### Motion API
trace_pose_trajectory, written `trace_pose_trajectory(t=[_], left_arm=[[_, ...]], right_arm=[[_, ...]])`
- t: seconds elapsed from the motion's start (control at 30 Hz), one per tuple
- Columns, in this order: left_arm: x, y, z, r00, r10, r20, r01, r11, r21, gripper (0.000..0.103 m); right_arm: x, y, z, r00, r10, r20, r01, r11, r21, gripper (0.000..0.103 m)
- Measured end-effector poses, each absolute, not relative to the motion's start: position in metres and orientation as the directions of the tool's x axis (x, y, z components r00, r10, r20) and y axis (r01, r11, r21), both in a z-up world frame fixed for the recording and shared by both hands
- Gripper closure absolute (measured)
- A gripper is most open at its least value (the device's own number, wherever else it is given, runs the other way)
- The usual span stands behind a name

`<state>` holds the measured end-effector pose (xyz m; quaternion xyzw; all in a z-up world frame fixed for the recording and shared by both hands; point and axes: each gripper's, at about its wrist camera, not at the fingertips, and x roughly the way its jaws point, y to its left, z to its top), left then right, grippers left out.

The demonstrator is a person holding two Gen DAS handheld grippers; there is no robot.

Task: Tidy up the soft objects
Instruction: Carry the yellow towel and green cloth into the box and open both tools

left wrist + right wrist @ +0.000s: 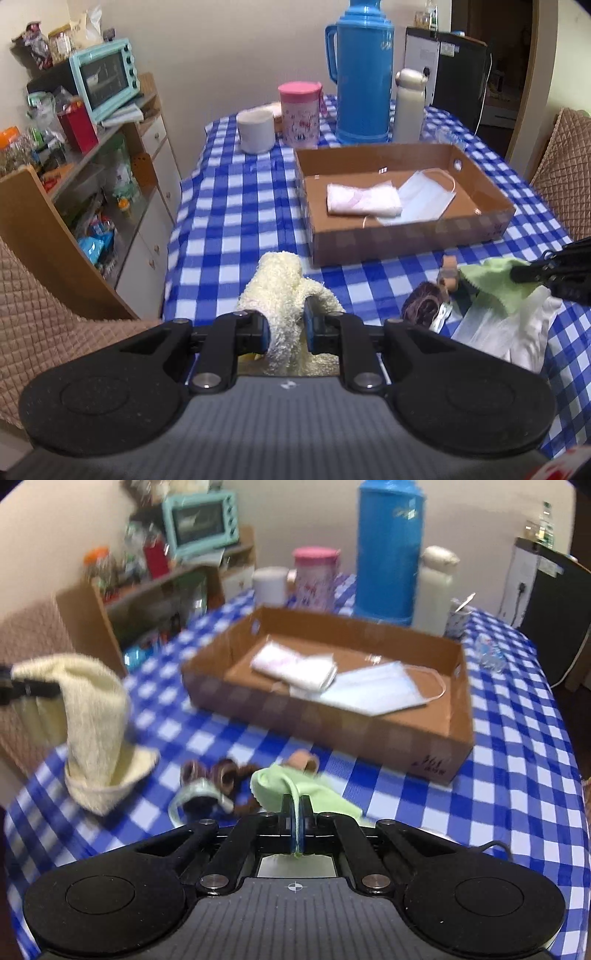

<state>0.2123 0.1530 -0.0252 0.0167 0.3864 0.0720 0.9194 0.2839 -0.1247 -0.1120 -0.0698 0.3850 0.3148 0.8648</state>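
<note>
My left gripper is shut on a fluffy cream towel and holds it up, its lower end on the checked tablecloth; the towel also shows in the right wrist view. My right gripper is shut on a light green cloth, which shows at the right of the left wrist view. A cardboard tray ahead holds a folded pink-white cloth and a blue face mask.
Brown hair ties, a tape roll, a clip and a white plastic bag lie near the front edge. A blue thermos, pink cup, white mug and white bottle stand behind the tray. Shelf at left.
</note>
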Motion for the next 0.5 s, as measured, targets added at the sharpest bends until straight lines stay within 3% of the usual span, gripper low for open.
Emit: trace_pose_trajectory(t=[0.5], left_arm=[[0.24,0.143,0.045,0.82,0.133,-0.556,-0.062,0.988,0.145,0.086]], right_arm=[[0.31,-0.165,-0.021,0.594,0.594,-0.543,-0.542,0.794,0.276,0.102]])
